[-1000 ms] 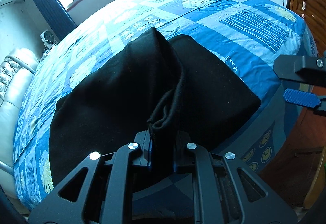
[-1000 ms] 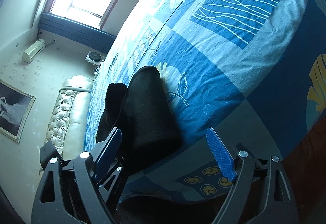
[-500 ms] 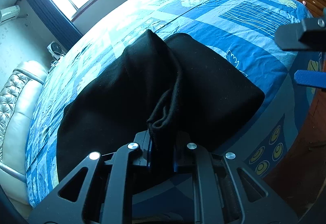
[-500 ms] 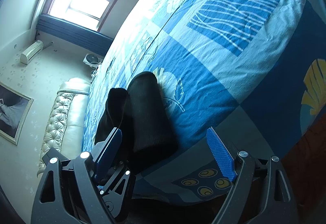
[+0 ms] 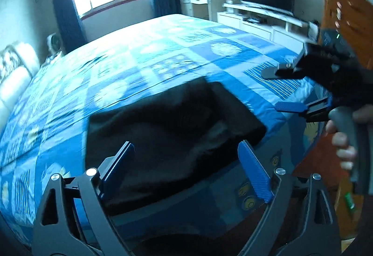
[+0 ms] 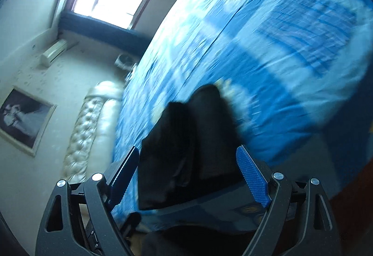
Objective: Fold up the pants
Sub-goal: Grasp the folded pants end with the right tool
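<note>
Black pants [image 5: 172,130] lie folded in a flat bundle on the blue patterned bed [image 5: 144,65], near its edge, just ahead of the left gripper [image 5: 186,167], whose blue pads are spread wide with nothing between them. Right gripper [image 6: 188,174] is also spread apart and empty, pants at its 12 o'clock; that view is motion-blurred. From the left wrist view the right gripper sits at 3 o'clock, held by the right hand [image 5: 345,134], clear of the cloth.
</note>
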A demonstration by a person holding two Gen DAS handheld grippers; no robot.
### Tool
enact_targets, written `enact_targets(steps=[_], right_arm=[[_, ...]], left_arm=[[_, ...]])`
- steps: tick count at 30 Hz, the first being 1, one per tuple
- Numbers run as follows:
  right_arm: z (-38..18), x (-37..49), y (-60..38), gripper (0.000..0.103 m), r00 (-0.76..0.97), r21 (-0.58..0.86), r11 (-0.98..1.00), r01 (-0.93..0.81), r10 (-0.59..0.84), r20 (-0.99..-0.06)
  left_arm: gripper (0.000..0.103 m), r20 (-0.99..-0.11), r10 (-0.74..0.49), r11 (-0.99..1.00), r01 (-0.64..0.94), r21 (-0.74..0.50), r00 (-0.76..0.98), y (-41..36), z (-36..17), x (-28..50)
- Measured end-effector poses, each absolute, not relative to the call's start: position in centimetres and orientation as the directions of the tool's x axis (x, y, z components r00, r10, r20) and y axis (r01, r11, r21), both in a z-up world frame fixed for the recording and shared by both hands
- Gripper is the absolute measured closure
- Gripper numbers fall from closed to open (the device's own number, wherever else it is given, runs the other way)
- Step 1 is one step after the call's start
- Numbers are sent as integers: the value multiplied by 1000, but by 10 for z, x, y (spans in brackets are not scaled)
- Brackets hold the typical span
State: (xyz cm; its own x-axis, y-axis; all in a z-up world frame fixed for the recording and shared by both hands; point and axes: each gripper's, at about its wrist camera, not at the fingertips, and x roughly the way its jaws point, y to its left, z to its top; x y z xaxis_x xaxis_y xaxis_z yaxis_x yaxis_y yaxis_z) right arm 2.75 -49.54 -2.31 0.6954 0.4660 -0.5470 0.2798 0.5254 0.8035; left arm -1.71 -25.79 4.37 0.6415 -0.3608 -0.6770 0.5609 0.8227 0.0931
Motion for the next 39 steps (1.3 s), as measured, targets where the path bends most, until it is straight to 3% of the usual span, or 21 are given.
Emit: enact_targets(steps=[15,16,19,20,23,32,39], right_arm=[[-52,106,-440,19,543,703,673,229,511,-666],[-51,106,-438,23,539,696,683,224,508,-672],[-53,110,-428,65,489,685,695,220,529,-694],[-55,111,-424,74,473,667,710,224,519,-712],[-47,111,-416,85,481,639,742,204,492,-725],[27,101,-434,90,621,589,803,91,417,-664],[-33,99,-470,90,548,557,799,228,368,-751]], left_arm=[[13,-796,-156,973,228,-23,585,-73,-9,30],[13,-797,-153,975,219,-26,584,-67,-11,29],[13,-801,-159,980,194,-55,577,-54,-17,31],[13,-804,-165,980,184,-70,571,-50,-19,32],[13,-813,-183,978,186,-93,553,-48,-23,36],[13,-823,-202,978,159,-137,531,-40,-27,36],[13,-820,-213,975,165,-147,531,-44,-28,38]])
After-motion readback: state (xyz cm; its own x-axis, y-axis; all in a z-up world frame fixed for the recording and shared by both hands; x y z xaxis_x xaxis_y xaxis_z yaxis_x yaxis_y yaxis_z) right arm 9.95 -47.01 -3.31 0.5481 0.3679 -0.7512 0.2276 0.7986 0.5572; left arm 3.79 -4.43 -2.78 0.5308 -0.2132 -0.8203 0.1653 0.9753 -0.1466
